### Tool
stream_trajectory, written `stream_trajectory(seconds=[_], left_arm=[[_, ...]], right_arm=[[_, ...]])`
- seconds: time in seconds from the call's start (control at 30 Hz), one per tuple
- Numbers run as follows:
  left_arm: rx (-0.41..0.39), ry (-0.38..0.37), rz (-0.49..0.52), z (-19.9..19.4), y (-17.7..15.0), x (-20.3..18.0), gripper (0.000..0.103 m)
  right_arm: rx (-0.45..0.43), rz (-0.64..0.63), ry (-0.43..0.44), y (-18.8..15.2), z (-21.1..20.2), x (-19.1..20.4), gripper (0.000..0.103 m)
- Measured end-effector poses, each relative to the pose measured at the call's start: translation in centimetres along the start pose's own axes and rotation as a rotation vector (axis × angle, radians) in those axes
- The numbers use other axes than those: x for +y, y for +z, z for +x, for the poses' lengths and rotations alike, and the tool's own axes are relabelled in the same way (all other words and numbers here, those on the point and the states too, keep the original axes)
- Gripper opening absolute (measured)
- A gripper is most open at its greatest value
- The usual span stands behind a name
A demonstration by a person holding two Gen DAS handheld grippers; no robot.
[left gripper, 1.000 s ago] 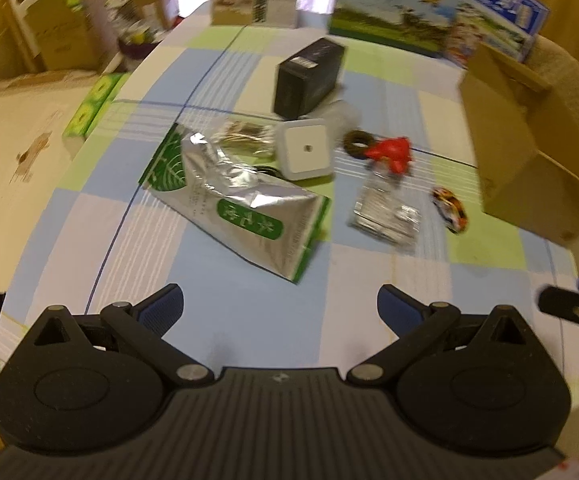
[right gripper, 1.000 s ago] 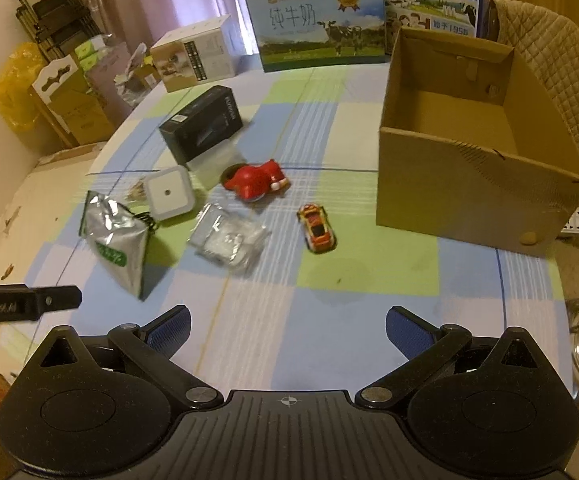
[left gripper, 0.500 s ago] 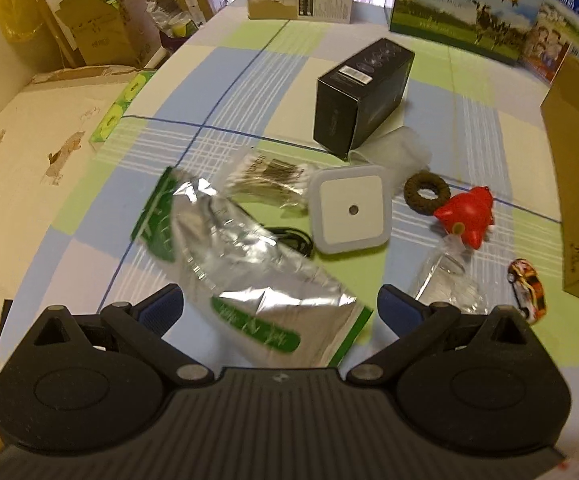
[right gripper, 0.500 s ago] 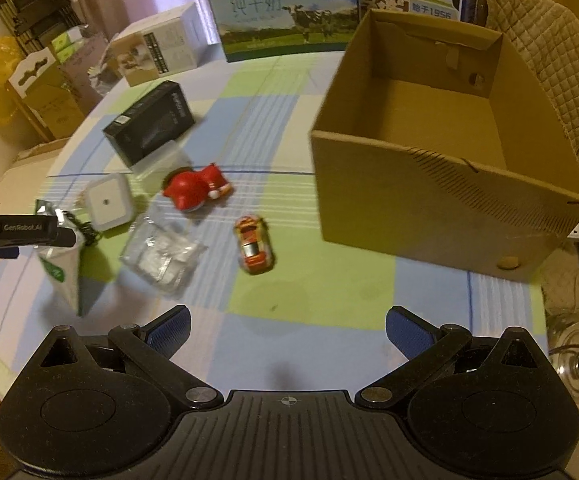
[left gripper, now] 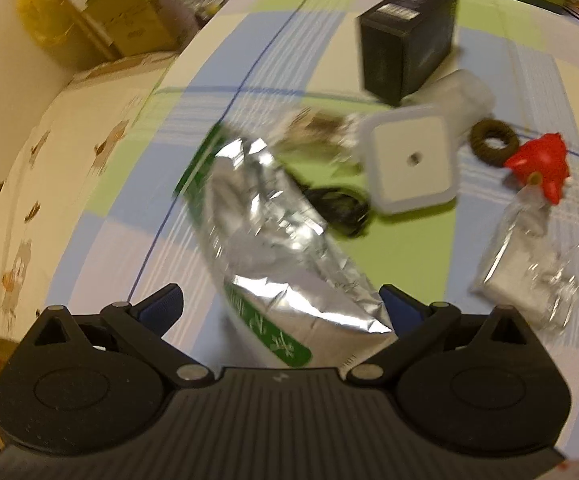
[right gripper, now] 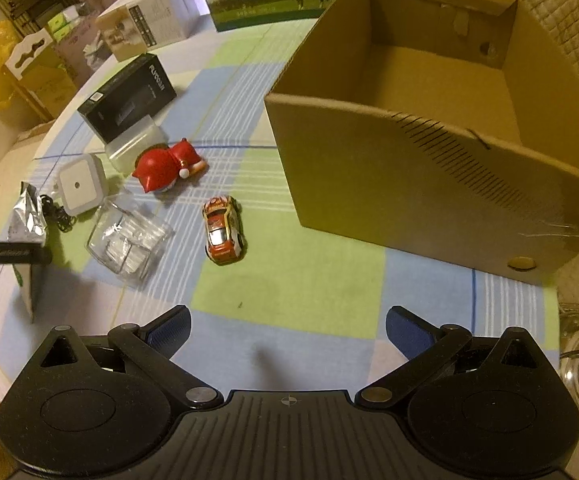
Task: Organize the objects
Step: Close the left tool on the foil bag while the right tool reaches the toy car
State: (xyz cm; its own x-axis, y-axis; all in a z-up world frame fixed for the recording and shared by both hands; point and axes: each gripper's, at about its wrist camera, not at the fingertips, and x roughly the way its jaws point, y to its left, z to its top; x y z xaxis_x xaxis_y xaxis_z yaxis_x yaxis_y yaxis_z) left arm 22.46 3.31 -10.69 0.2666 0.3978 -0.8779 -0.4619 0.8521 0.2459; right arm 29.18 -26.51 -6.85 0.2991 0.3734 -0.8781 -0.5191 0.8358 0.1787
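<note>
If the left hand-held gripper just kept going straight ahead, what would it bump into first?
Most likely the silver and green foil pouch: the left hand-held gripper is open, and the pouch's near end already lies between its fingers. The picture is blurred, so height above it is unclear.

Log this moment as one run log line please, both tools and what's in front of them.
left tool: open, straddling foil pouch | right tool: open, empty, above tablecloth | toy car: on table | cardboard box: empty

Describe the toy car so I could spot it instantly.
Find the big open cardboard box on the checked tablecloth. Just left of its near corner lies the toy car. It is the only wheeled thing, orange and white, smaller than the red figure beyond it.
</note>
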Motion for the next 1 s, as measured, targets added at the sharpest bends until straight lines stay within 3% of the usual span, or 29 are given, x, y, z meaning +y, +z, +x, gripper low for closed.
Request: stream_trajectory(seconds=[0.33,0.5,0.63,0.83,1.0], left_arm=[[0.03,0.069,-0.051,-0.3,-3.6,5.2,0.095],[-0.044,0.069,0.055,-1.6,-2.9,3.3,0.096],[-0.058,0.086,0.111,0.1,-1.2,2.4,0.095],[-0.017,0.032,0.079,3.2,1.0,3.8,0.086],[-0.01,-0.086,0.071,3.7,0.9,6.0,0.07]], right_arm=[[0.036,-0.028,0.049,0.4,1.9,-0.9,0.101],[0.038,-0.026,0.053,0.3,2.6,-1.0,0.101],[0.028,-0.022,0.052,0.0,2.9,-0.5,0.101],[0.005,0.023,0.006,-0.4,2.9,0.3,0.101],[-0.046,0.047,-0.006,-0.2,3.0,1.7,0.101]])
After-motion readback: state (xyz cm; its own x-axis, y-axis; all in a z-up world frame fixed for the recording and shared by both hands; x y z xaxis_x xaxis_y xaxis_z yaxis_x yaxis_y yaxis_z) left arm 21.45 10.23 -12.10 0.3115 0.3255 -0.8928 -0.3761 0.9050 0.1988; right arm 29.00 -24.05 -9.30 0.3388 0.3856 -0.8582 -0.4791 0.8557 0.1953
